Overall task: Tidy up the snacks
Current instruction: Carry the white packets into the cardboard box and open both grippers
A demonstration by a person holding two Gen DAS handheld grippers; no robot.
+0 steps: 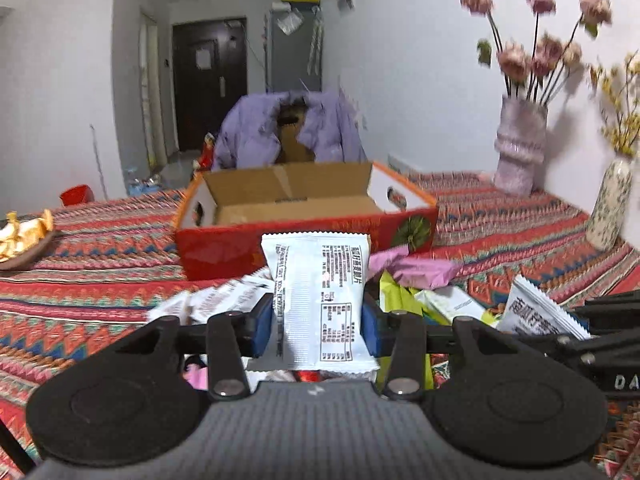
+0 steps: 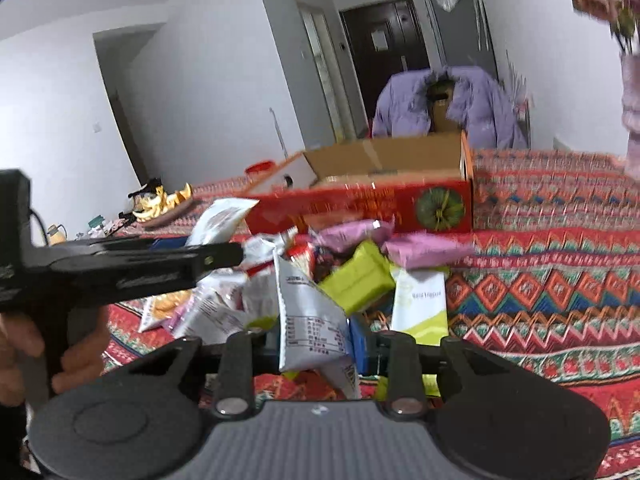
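My left gripper is shut on a white snack packet, held upright above the snack pile, facing the open red cardboard box. My right gripper is shut on another white snack packet, lifted over the pile of snacks. The pile holds pink, green and white packets. The box stands behind the pile and its inside looks empty. The left gripper's body shows at the left of the right wrist view, and its held packet sticks out beyond it.
A patterned red cloth covers the table. A plate of yellow snacks sits at the far left. Two vases with flowers stand at the right by the wall. A chair with a purple coat is behind the table.
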